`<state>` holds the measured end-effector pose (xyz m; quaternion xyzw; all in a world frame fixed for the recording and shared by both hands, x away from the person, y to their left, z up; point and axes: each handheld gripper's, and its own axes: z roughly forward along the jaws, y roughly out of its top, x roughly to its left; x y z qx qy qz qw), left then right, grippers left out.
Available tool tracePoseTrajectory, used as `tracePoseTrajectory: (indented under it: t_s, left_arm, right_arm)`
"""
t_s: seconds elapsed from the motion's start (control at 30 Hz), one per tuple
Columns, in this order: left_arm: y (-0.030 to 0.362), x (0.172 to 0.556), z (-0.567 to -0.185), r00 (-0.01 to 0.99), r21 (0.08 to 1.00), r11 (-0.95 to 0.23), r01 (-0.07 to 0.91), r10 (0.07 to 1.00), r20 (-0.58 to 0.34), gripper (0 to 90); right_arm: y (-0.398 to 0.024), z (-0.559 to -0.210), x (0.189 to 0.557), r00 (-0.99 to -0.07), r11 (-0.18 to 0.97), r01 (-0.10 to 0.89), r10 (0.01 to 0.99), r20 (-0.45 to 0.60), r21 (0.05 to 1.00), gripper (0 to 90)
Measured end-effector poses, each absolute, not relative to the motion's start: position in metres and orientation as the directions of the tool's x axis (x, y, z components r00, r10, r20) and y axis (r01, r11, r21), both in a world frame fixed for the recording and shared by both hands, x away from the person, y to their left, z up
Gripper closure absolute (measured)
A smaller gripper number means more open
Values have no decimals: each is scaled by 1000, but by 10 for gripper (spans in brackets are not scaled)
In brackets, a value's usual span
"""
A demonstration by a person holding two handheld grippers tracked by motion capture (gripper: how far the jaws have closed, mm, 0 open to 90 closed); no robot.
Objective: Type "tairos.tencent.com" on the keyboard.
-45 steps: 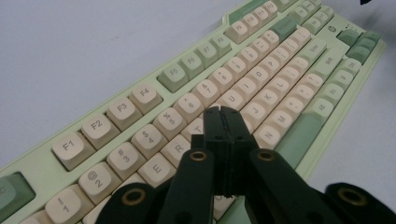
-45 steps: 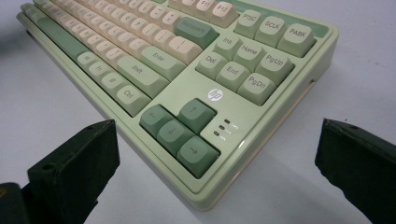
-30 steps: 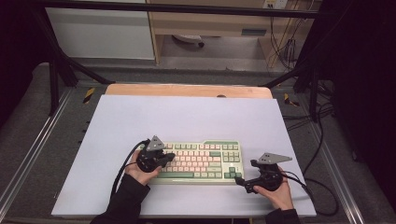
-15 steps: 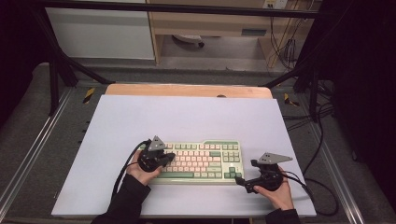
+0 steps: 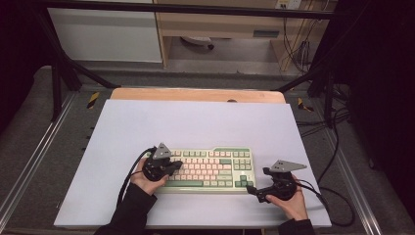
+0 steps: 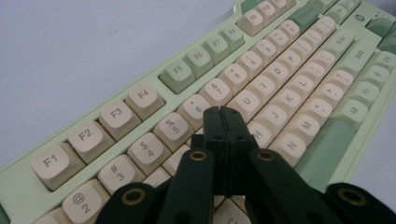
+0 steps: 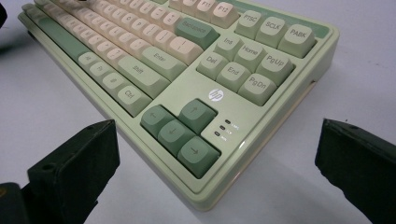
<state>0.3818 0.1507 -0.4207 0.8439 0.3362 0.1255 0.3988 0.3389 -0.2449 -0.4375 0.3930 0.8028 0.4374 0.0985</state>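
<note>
A pale lilac sheet [image 5: 195, 122] covers the wooden table [image 5: 195, 94]; a green keyboard [image 5: 210, 169] lies on it.

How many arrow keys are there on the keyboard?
4 arrow keys at the keyboard corner nearest the right gripper: one on top, three in a row below.

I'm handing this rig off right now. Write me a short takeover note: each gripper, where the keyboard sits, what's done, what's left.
Left gripper: fingers shut, nothing between them, tips over the keyboard's letter keys, around G/H.
Right gripper: open, holding nothing, low off the keyboard's near right corner, facing the arrow keys.
Keyboard: flat on the white mat, near the front edge, status lights lit.
Done: left tip is placed for a key press; whether it touches a key I cannot tell.
Left: probably the key pressing itself; right side has not engaged yet.
</note>
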Motion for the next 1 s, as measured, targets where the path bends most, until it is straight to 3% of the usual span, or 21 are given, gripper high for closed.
tracePoseTrajectory:
  t_s: [1.0]
  left_arm:
    - [197,364,-415,722,756,-445,480,689,-53,899]
  right_arm:
    - [-244,-438,339,-673,312,544,717,183,779,4]
